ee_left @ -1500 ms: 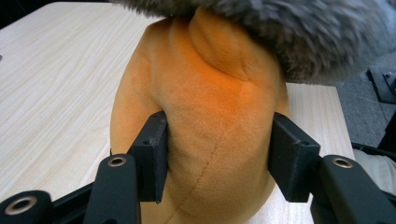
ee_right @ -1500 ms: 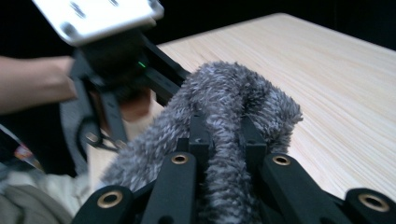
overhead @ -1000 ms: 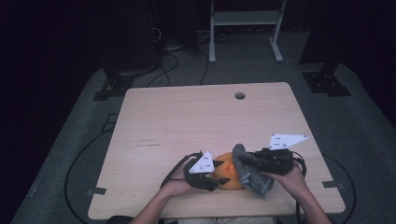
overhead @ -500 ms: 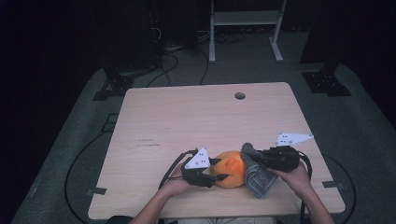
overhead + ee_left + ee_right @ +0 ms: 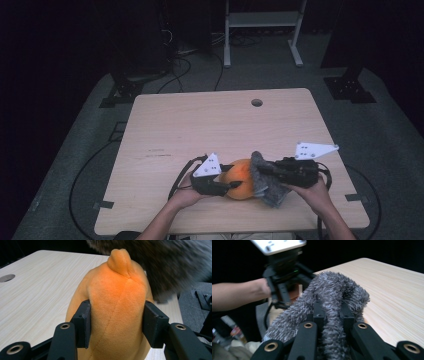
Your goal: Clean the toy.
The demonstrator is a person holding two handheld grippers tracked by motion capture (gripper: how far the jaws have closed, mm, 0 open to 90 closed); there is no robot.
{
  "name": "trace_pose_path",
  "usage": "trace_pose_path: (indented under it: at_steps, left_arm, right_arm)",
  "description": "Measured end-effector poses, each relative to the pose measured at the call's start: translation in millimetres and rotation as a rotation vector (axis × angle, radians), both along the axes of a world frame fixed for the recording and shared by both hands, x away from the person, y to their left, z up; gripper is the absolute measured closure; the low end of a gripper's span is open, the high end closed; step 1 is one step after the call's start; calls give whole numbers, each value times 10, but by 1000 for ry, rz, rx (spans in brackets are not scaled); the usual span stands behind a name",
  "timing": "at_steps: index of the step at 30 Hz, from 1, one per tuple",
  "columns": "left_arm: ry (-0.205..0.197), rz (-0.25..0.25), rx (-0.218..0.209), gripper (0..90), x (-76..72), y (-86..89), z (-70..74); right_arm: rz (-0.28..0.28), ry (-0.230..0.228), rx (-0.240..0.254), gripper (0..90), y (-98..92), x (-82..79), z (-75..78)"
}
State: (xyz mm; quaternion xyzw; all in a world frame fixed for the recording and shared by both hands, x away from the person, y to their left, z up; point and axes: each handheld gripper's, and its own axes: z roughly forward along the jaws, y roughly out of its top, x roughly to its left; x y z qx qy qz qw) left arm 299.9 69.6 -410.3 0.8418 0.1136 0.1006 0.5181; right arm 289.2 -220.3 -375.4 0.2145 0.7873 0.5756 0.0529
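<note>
An orange plush toy lies near the table's front edge. My left gripper is shut on it, its jaws having just closed further, and both pads press into the plush. Against the toy's right side hangs a grey fuzzy cloth. My right gripper is shut on that cloth, a fold of grey pile pinched between its jaws. Beyond the cloth, the right gripper view shows the left gripper and the hand that bears it.
The pale wooden table has a round cable hole near its far edge. Behind it stand a white rack and black stand bases. Cables run across the grey floor at the left.
The grey cloth and the right gripper have shifted a little to the right, so more of the orange plush shows. The left gripper has edged left and its jaws have tightened on the plush.
</note>
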Motion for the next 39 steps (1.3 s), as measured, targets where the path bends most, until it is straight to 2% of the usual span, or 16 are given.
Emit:
trace_pose_path:
  at_steps: [2, 5, 10, 13, 17, 20, 22, 24, 25, 27, 29, 30, 32, 35, 37, 39]
  left_arm:
    - [-17, 2, 12, 476, -27, -7, 41]
    - [0, 10, 5, 479, -15, 24, 56]
    - [32, 34, -2, 480, 56, 90, 22]
    - [34, 36, 7, 481, 64, 87, 34]
    - [26, 29, 25, 481, 38, 9, 8]
    - [21, 17, 34, 466, 24, -27, -6]
    - [43, 6, 19, 398, 48, -9, -12]
    - [58, 1, 5, 279, 98, 27, -24]
    - [89, 9, 4, 222, 142, 44, -49]
    - [112, 21, 28, 144, 195, 58, -103]
    - [125, 23, 7, 194, 214, 75, -147]
    - [100, 32, 5, 252, 197, 67, -153]
    - [86, 36, 6, 326, 184, 50, -149]
    - [88, 49, -1, 369, 188, 63, -142]
    - [88, 50, -10, 375, 184, 73, -136]
    - [79, 55, -12, 382, 176, 65, -134]
  right_arm:
    - [31, -28, -18, 797, 156, -44, 22]
    - [3, -64, -65, 796, 243, -65, 29]
    - [-81, -19, -151, 796, 214, 7, -169]
    - [-90, 12, -139, 794, 157, 49, -219]
    - [-52, -15, -61, 793, 175, -4, -120]
    - [-62, -40, -84, 794, 240, -8, -112]
    - [-73, -31, -101, 795, 240, 23, -157]
    - [-85, -25, -118, 795, 217, 38, -190]
    - [-87, -22, -116, 795, 206, 42, -198]
    - [-96, -17, -119, 795, 174, 54, -216]
    - [-99, -10, -125, 795, 150, 77, -236]
    - [-107, -14, -133, 795, 138, 92, -252]
    - [-121, -1, -132, 795, 90, 124, -282]
    - [-159, 34, -151, 794, -15, 167, -333]
    - [-181, 33, -177, 794, -60, 161, -332]
    - [-172, 23, -129, 795, -86, 120, -279]
